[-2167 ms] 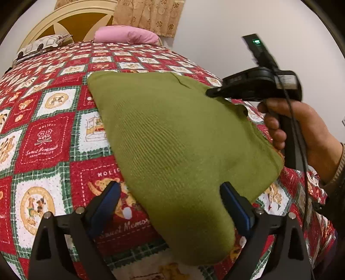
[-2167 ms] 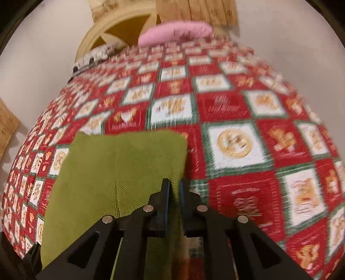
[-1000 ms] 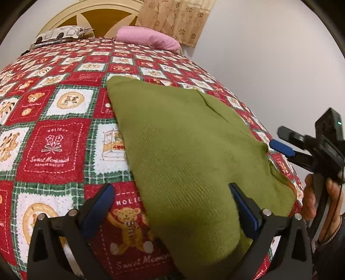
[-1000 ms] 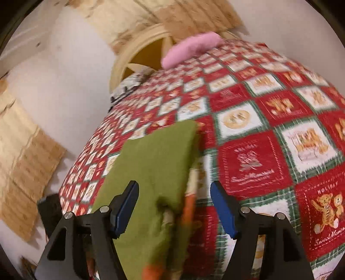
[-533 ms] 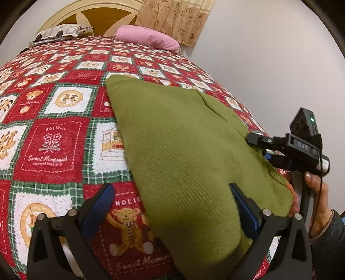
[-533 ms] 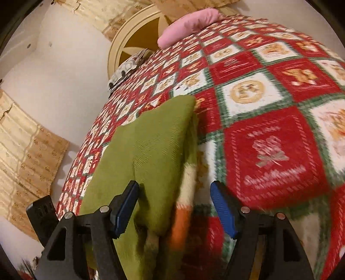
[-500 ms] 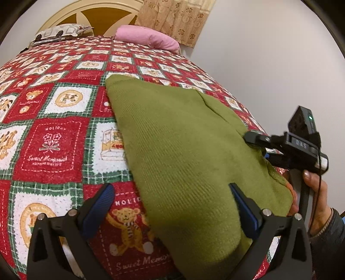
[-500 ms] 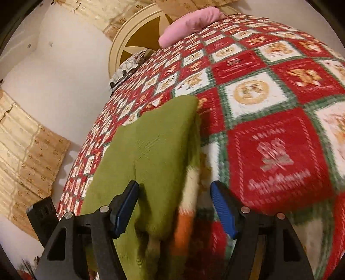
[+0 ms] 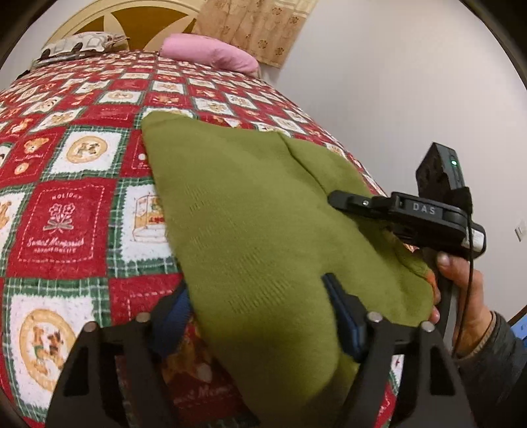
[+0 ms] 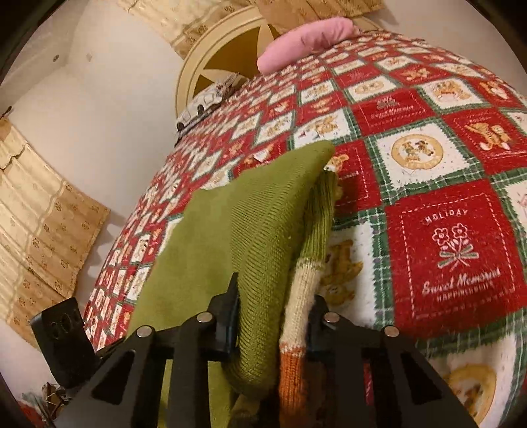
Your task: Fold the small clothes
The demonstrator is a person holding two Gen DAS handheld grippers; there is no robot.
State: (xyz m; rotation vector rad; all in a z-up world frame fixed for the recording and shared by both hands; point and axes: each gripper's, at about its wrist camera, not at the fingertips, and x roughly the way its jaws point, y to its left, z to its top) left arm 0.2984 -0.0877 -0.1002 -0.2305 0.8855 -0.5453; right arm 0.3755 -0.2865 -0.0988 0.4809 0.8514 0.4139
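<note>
An olive green knit sweater (image 9: 250, 210) lies flat on the red and green patchwork quilt (image 9: 62, 217). My left gripper (image 9: 257, 309) straddles its near corner. Its jaws are closing, the blue pads (image 9: 342, 312) sit at the fabric's two sides, and the fabric is not visibly pinched. A hand (image 9: 461, 286) holds my right gripper (image 9: 355, 214) at the sweater's right edge. In the right wrist view that gripper (image 10: 273, 316) is closing. Its pads press a thick fold of green sweater (image 10: 250, 230) together with the cream and orange striped cuff (image 10: 296, 296).
A pink pillow (image 9: 210, 54) and a patterned pillow (image 9: 82, 42) lie at the rounded headboard (image 9: 131, 19) far across the bed. A plain wall (image 9: 395, 82) runs close along the bed's right edge. Bare quilt stretches left of the sweater.
The right gripper came in over the sweater's right edge and its jaws narrowed onto the folded fabric and cuff. The left gripper's jaws drew in around the near corner.
</note>
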